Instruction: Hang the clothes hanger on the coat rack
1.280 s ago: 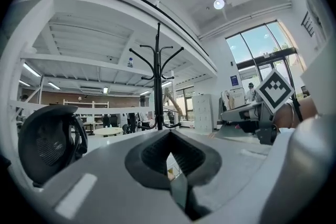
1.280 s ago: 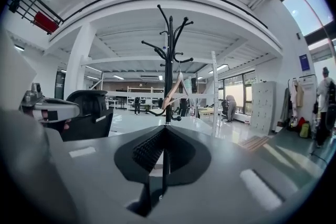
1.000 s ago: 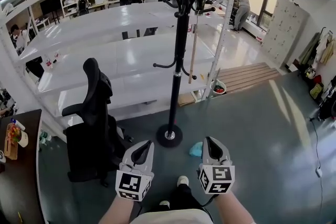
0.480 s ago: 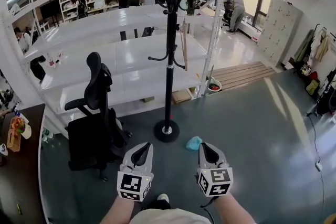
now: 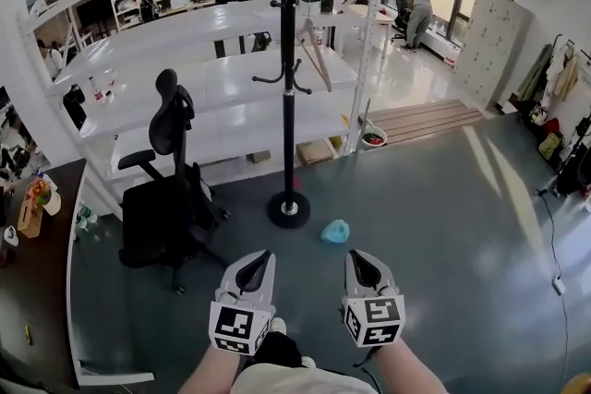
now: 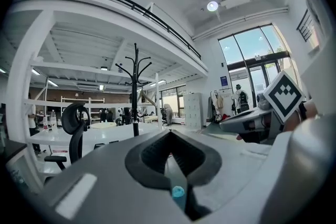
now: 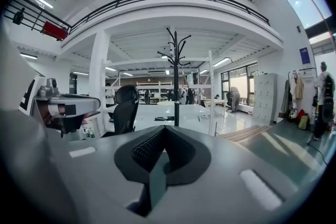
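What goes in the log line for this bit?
left gripper: fingers shut, empty | right gripper: fingers shut, empty | coat rack: upright ahead, untouched | blue thing: on floor near rack base

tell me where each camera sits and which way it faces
Head view: on the person's head, looking forward and steeply down at the coat rack and office chair; both forearms, the left tool and right tool show.
Left gripper view: rides on the left tool, looking along its shut jaws toward the coat rack; the right tool shows at right.
Right gripper view: rides on the right tool, looking along its shut jaws toward the coat rack; the left tool shows at left.
Shared: all three see the coat rack and office chair.
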The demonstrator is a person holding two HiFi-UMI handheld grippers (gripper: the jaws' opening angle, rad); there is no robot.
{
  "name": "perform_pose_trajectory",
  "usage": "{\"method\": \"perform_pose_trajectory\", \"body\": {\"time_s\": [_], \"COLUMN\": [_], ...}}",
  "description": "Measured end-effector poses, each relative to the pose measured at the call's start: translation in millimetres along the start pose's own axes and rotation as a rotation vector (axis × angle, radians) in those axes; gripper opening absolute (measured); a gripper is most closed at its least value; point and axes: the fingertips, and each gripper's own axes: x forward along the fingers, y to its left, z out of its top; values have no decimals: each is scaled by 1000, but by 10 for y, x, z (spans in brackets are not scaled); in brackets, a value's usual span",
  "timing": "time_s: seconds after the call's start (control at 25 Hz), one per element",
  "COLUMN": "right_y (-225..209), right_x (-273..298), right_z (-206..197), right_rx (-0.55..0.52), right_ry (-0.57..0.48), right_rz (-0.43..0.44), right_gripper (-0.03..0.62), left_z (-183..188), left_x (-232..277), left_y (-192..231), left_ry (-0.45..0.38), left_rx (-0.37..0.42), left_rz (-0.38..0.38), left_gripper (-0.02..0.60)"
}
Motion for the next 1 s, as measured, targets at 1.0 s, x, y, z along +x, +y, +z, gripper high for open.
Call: {"method": "perform_pose_trajectory", "body": {"time_s": [1.0], "right_y": [189], "right_x": [-568], "right_z": [-116], "right_rx": [-53], "right_ry": [-22], "right_rz": [67], "right_gripper": [25], "left_z": [30], "left_x": [-455], "left_y": [-466], "left_ry": [6], "left_rx": [27], "left_rz": [32], "left_gripper": [0]}}
